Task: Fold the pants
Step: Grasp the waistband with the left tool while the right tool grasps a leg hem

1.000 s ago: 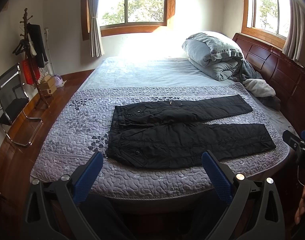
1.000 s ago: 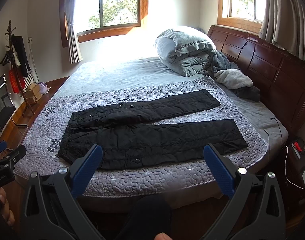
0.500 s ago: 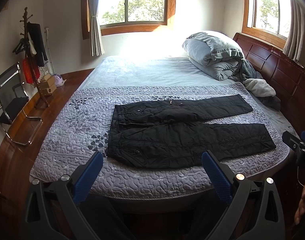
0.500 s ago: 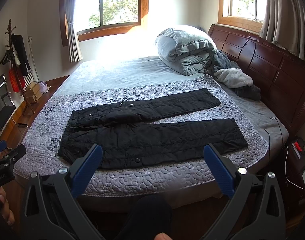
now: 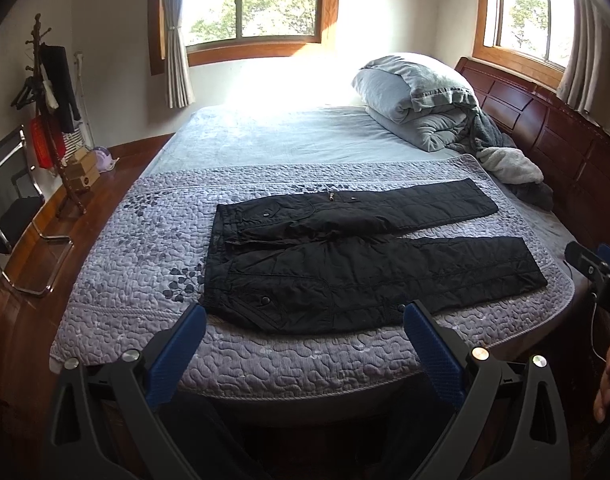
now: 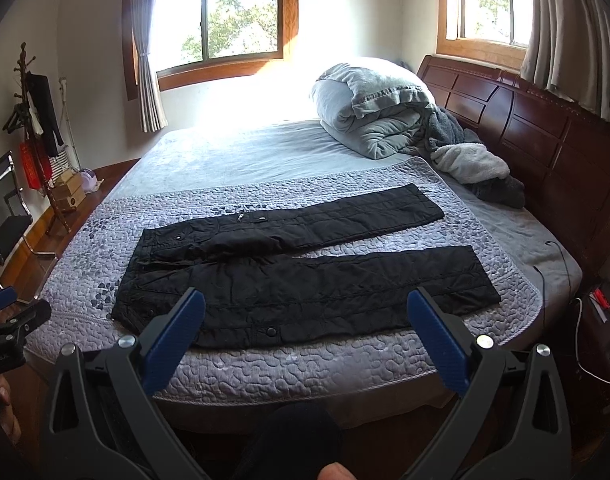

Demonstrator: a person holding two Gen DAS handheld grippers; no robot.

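one pants (image 5: 357, 264) hem behind hand-held gripper (image 6: 305, 312)

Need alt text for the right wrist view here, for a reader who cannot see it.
Black pants lie flat and unfolded on a grey quilted bedspread, waist to the left, legs spread apart to the right. The open right gripper hangs over the bed's near edge, holding nothing; a rolled duvet sits by the headboard.

Right gripper (image 5: 597, 276) cut off by the left view's right edge; left gripper (image 6: 9, 332) cut off by the right view's left edge; neither grip readable there
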